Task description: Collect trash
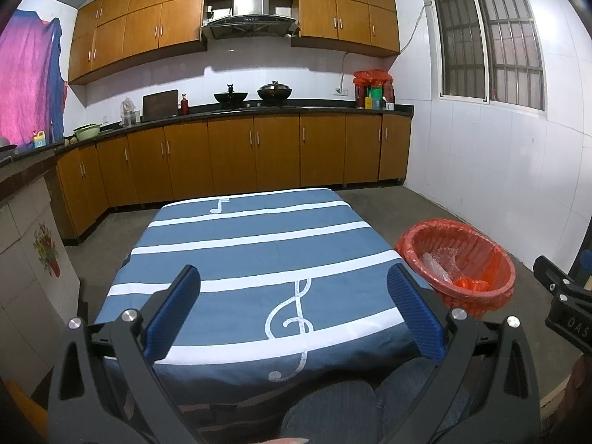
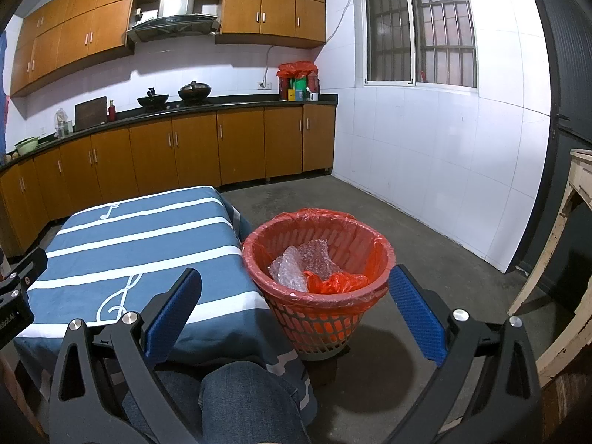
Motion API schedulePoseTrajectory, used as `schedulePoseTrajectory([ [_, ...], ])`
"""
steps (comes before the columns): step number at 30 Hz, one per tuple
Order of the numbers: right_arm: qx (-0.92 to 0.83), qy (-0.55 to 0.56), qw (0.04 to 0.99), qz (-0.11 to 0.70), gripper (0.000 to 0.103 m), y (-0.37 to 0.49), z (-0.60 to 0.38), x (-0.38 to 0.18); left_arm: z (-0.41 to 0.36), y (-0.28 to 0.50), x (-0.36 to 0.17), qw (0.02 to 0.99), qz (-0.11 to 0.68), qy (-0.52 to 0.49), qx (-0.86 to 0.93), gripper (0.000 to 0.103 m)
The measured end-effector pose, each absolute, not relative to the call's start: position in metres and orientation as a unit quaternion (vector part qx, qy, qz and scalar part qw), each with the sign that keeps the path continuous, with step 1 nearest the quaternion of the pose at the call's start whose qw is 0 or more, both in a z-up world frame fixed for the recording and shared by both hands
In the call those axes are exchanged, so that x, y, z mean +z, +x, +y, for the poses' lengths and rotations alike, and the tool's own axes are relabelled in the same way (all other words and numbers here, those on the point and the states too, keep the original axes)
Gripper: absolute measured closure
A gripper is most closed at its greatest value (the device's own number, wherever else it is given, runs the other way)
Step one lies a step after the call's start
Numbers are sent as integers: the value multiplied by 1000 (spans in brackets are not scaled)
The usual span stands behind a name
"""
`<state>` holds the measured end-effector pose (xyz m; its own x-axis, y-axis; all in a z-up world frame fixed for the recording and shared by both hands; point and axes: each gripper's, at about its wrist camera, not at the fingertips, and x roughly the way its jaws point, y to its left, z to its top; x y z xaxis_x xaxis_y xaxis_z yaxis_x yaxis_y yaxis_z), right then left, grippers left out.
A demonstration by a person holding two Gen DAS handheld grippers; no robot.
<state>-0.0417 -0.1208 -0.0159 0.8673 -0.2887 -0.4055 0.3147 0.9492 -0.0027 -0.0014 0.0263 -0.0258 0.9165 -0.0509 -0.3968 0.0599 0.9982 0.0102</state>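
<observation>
The left tool (image 1: 294, 296) hangs over the near end of the table (image 1: 259, 244), its blue-padded fingers spread wide with nothing between them. The table wears a blue cloth with white stripes and music notes, and its top shows bare of loose items. The right tool (image 2: 296, 298) is likewise spread apart and empty, held above a person's denim-clad knee (image 2: 240, 396) and facing the trash basket (image 2: 314, 318). That basket, lined with a red bag, stands on the floor just beside the table's right edge. Inside it lie a crumpled sheet of bubble wrap (image 2: 301, 262) and a wad of red plastic (image 2: 335, 283), the plastic nearer and partly over the wrap. Wooden kitchen cabinets (image 1: 229, 155) run along the far wall.
</observation>
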Motion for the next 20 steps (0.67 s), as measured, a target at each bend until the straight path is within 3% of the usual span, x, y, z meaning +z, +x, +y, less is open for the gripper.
schedulePoseTrajectory([
  [20, -158, 35, 965, 207, 3, -43, -121, -17, 28, 2, -27, 978, 208, 5, -24, 4],
])
